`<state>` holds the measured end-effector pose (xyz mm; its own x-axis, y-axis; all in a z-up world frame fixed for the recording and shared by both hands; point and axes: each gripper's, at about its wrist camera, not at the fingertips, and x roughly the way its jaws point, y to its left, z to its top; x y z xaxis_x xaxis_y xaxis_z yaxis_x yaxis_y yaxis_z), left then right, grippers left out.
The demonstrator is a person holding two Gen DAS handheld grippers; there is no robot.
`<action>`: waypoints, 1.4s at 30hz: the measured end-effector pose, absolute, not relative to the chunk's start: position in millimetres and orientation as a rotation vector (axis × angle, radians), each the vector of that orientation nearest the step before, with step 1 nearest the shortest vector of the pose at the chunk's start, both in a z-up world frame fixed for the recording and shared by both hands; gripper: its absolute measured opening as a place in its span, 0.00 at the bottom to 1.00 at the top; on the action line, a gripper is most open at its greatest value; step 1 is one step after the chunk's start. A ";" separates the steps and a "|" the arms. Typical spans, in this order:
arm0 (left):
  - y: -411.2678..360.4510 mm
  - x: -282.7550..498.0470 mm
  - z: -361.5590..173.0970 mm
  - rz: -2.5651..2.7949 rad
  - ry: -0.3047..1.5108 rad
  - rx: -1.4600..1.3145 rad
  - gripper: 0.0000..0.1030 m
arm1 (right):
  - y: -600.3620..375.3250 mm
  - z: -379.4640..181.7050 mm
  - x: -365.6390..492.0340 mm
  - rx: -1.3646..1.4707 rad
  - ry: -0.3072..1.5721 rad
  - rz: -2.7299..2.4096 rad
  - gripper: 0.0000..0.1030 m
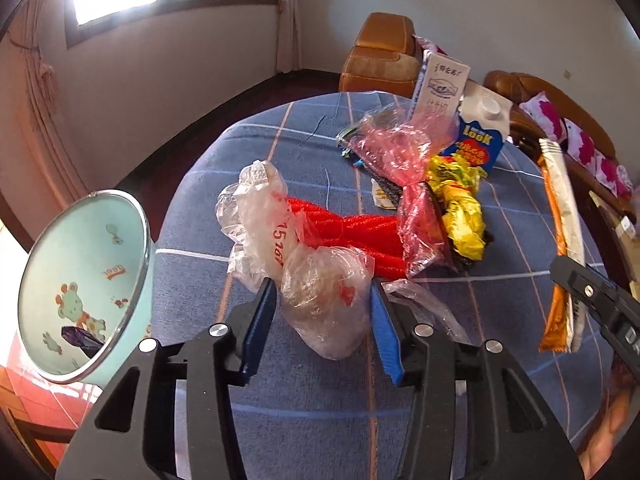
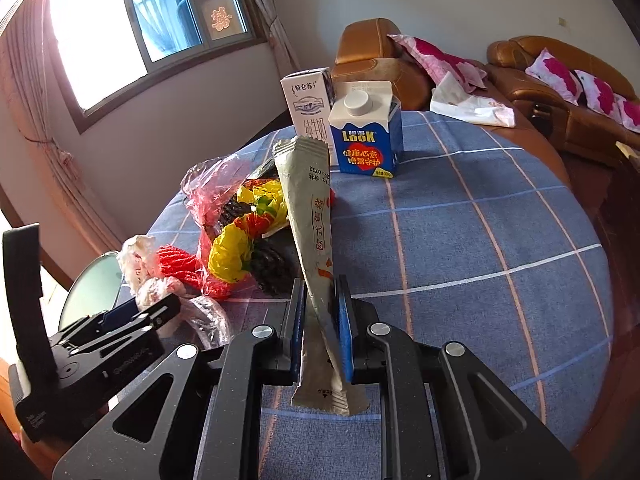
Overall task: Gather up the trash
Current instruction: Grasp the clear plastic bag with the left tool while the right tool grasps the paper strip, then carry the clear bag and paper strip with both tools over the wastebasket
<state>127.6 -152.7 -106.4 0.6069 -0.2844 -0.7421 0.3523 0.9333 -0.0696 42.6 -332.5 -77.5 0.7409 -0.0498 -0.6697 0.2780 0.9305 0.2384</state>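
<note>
The left hand-held gripper [image 1: 324,312] is clamping a crumpled clear plastic bag [image 1: 320,304] on the worktop [image 2: 480,240]; the right hand-held gripper [image 2: 320,320] is clamping a long snack wrapper [image 2: 316,264]. Next, probably, carrying both to the mint-green bin [image 1: 80,280].

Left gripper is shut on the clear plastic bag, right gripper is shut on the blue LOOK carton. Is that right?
Not the carton. The right wrist view shows the right gripper shut on a long snack wrapper; the blue LOOK carton stands untouched farther back. The left gripper is indeed shut on the clear plastic bag.

Black tool [image 1: 324,316] frames, blue pads [image 1: 256,332], silver screws [image 1: 218,330].
</note>
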 end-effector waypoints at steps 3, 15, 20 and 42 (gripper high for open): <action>-141.4 116.2 -98.5 -0.398 0.831 0.087 0.45 | -329.9 -73.8 40.4 0.331 0.708 -0.190 0.16; -90.0 94.6 -79.4 -0.349 0.799 0.115 0.45 | -286.5 -65.6 42.2 0.267 0.722 -0.136 0.16; -66.8 92.7 -74.1 -0.312 0.775 0.118 0.45 | -264.7 -64.0 48.8 0.232 0.736 -0.107 0.16; 16.0 99.5 -60.0 -0.186 0.745 0.056 0.45 | -181.0 -48.2 81.8 0.121 0.731 0.047 0.16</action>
<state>99.5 16.0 -60.0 0.7195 -0.1484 -0.6785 0.1882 0.9820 -0.0153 81.8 -181.0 -48.2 0.7437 0.0851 -0.6631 -0.0003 0.9919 0.1270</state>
